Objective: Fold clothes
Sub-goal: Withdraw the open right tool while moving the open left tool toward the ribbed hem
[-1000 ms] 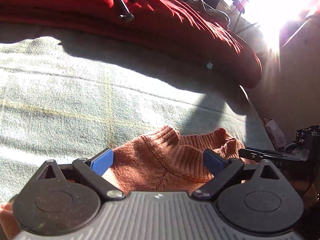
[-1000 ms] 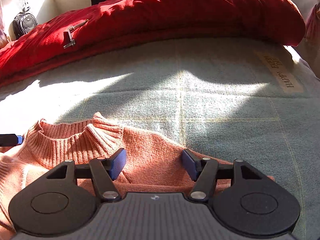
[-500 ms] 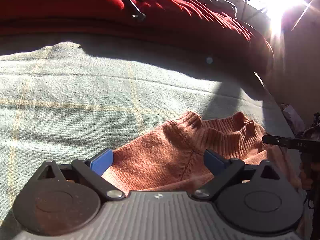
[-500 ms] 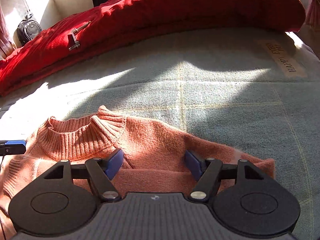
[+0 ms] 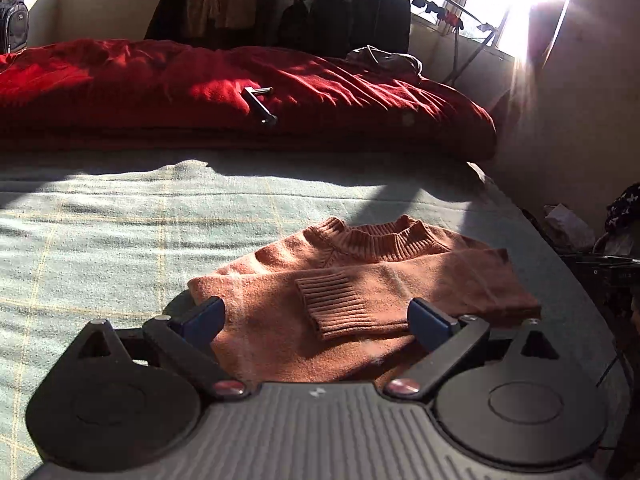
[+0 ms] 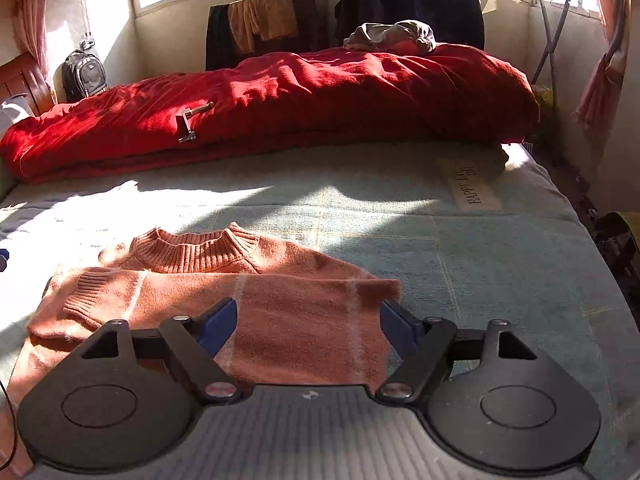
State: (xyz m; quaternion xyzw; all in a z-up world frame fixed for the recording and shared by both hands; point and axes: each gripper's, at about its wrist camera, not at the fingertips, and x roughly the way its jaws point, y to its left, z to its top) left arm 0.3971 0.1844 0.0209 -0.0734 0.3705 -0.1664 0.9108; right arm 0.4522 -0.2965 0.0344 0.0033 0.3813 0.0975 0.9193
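Note:
An orange knit sweater [image 5: 360,280] lies flat on the pale green bed blanket [image 5: 120,220], its ribbed collar [image 5: 380,240] at the far side. A sleeve is folded across the body, with its ribbed cuff [image 5: 336,304] lying on top. My left gripper [image 5: 316,314] hovers open above the near part, with nothing between its blue pads. In the right wrist view the sweater [image 6: 280,304] shows its collar [image 6: 192,252] to the left. My right gripper [image 6: 309,318] is over the right half of the sweater. Its jaws are opening and its pads grip no cloth.
A bulky red duvet [image 6: 320,92] runs along the far side of the bed, with a metal crank-like piece [image 6: 188,124] lying on it. A backpack [image 6: 84,74] stands in the far left corner and hanging clothes [image 6: 400,0] fill the back. The bed edge [image 6: 592,248] drops off at the right.
Both grippers have pulled back and risen from the shoulders, so the whole folded sweater now shows. The right jaws stand wider than before. The sweater lies still.

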